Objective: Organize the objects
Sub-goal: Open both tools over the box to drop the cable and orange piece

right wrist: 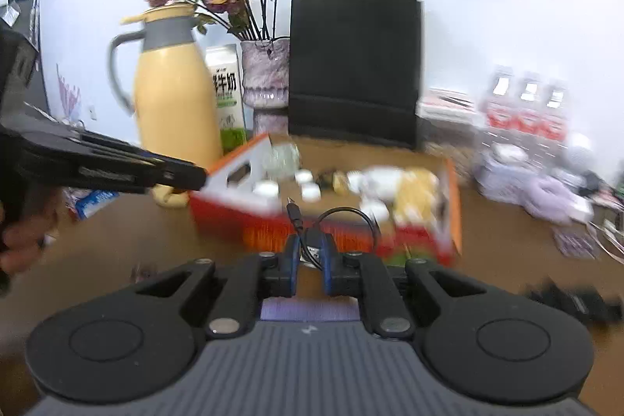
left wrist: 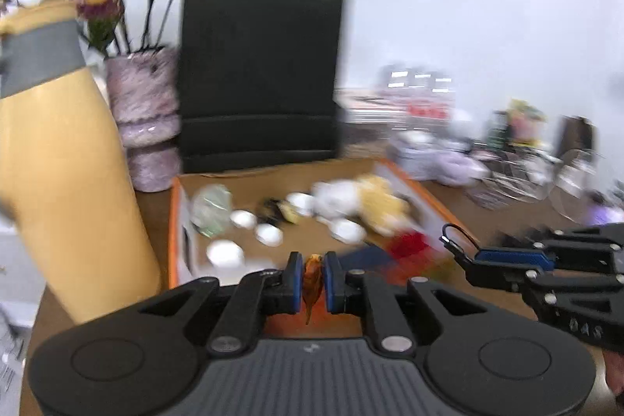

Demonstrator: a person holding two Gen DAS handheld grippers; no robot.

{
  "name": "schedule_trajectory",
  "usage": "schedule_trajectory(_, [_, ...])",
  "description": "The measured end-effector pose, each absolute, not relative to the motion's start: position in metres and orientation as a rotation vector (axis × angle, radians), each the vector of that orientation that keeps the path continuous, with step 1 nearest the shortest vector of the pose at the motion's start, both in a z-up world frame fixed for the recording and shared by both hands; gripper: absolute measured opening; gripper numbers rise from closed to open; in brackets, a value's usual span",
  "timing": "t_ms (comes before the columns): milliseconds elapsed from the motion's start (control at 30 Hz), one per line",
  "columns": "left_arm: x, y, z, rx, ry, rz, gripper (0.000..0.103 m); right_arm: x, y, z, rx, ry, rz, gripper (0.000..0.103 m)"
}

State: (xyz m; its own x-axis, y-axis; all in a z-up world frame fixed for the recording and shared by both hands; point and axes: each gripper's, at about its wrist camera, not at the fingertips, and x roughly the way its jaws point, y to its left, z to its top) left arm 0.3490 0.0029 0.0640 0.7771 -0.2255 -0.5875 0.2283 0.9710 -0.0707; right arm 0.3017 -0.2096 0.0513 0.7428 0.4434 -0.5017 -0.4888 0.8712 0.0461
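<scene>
My left gripper [left wrist: 313, 277] is shut on a small amber-brown piece [left wrist: 312, 283], held just before the near edge of an open orange cardboard box [left wrist: 174, 221]. The box holds several small white cups [left wrist: 224, 254], a glass item [left wrist: 210, 207] and white and yellow soft things [left wrist: 362, 201]. My right gripper [right wrist: 311, 252] is shut on a black cable [right wrist: 343, 215] with a small plug [right wrist: 295, 213] sticking up, just before the same box [right wrist: 452, 205]. The right gripper also shows in the left wrist view [left wrist: 460, 252], to the right of the left one. The left gripper shows in the right wrist view [right wrist: 195, 178].
A yellow thermos jug [right wrist: 175, 100], a milk carton [right wrist: 228, 96], a purple vase with dried flowers [right wrist: 265, 77] and a black paper bag [right wrist: 355, 65] stand behind the box. Bottles [right wrist: 526, 104], cloth [right wrist: 546, 190] and clutter lie at right on the brown table [right wrist: 117, 240].
</scene>
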Motion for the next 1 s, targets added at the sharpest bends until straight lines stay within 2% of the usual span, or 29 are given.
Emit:
schedule_trajectory(167, [0.472,0.008,0.028,-0.068,0.814,-0.141,0.01,0.435,-0.153,0.029,-0.15,0.678,0.45,0.012])
schedule_trajectory(300, [0.513,0.012,-0.006,-0.086,0.928,-0.113,0.012,0.511,-0.132,-0.006,-0.042,0.851,0.44,0.013])
schedule_trajectory(333, [0.516,0.013,-0.01,-0.095,0.938,-0.113,0.014,0.522,-0.13,-0.012,-0.009,0.885,0.44,0.014])
schedule_trajectory(400, [0.515,0.013,-0.011,-0.1,0.922,-0.129,0.029,0.532,-0.128,-0.019,0.037,0.919,0.436,0.015])
schedule_trajectory(467, [0.512,0.017,-0.005,-0.101,0.902,-0.113,0.034,0.532,-0.129,-0.016,0.061,0.908,0.439,0.03])
schedule_trajectory(533, [0.511,0.021,0.002,-0.115,0.887,-0.1,0.035,0.529,-0.131,-0.009,0.06,0.887,0.438,0.038])
schedule_trajectory(633, [0.499,0.029,0.023,-0.126,0.844,-0.086,0.041,0.519,-0.138,0.009,0.04,0.845,0.416,0.041])
schedule_trajectory(733, [0.473,0.029,0.05,-0.104,0.797,-0.081,0.051,0.498,-0.15,0.033,0.027,0.814,0.409,0.046])
schedule_trajectory(833, [0.423,0.023,0.075,-0.052,0.728,-0.121,0.061,0.465,-0.162,0.054,0.006,0.767,0.409,0.056])
schedule_trajectory(900, [0.372,0.018,0.088,-0.033,0.665,-0.158,0.075,0.427,-0.174,0.067,-0.01,0.715,0.426,0.065])
schedule_trajectory(967, [0.32,0.016,0.095,-0.029,0.605,-0.194,0.079,0.38,-0.187,0.075,-0.031,0.661,0.444,0.076])
schedule_trajectory(1000, [0.294,0.016,0.096,-0.03,0.583,-0.214,0.081,0.357,-0.192,0.078,-0.042,0.635,0.449,0.078])
